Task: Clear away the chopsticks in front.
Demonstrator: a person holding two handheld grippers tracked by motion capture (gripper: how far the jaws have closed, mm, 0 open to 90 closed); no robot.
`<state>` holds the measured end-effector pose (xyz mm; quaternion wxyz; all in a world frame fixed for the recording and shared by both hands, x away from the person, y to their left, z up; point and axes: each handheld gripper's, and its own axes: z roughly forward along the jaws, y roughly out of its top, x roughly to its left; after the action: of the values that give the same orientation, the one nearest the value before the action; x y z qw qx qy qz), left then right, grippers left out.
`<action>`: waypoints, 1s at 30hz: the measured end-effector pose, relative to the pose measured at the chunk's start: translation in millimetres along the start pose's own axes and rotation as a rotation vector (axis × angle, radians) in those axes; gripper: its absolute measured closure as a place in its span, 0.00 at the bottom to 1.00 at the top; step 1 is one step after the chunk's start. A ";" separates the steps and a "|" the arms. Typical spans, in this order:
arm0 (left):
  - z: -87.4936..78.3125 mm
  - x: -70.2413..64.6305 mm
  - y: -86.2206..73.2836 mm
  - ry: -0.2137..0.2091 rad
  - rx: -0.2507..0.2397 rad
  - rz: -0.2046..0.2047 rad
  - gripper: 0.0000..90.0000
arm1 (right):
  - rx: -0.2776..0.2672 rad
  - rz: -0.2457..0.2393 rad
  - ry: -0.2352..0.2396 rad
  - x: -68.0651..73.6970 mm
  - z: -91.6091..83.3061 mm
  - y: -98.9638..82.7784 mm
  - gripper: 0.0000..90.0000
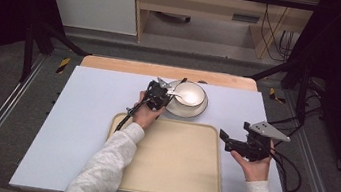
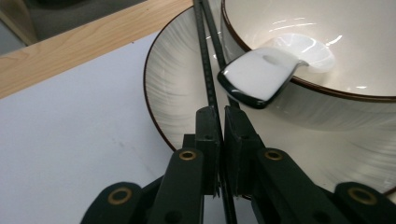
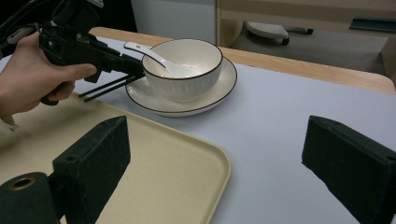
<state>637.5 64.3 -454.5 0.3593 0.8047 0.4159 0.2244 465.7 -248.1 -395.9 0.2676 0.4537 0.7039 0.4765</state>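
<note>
A white bowl (image 1: 192, 92) (image 2: 327, 28) (image 3: 187, 65) with a dark rim stands on a matching saucer (image 1: 198, 111) (image 2: 177, 84) (image 3: 210, 100) at the back of the table. A white spoon (image 1: 178, 95) (image 2: 266, 70) (image 3: 149, 53) lies in the bowl, its handle over the rim. My left gripper (image 1: 166, 97) (image 2: 222, 116) (image 3: 135, 70) is at the saucer's left edge, shut on a pair of thin black chopsticks (image 2: 208, 70) (image 3: 105, 87) that run through its jaws. My right gripper (image 1: 226, 136) (image 3: 217, 140) hovers by the tray's right edge, open with nothing between its jaws.
A beige tray (image 1: 167, 176) (image 3: 187, 154) lies at the front middle of the light grey table mat (image 1: 80, 113), just in front of the saucer. A wooden table edge (image 1: 162, 70) runs behind the mat. Dark frame posts stand at both sides.
</note>
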 end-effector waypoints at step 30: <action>-64.6 25.1 -22.6 0.008 -0.069 -0.066 0.96 | -0.006 -0.002 -0.001 -0.8 -3.3 0.2 0.09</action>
<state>597.3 119.4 -428.8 0.3924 0.7768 0.4355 0.2299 463.5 -250.2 -394.4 0.2701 0.4524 0.7028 0.4780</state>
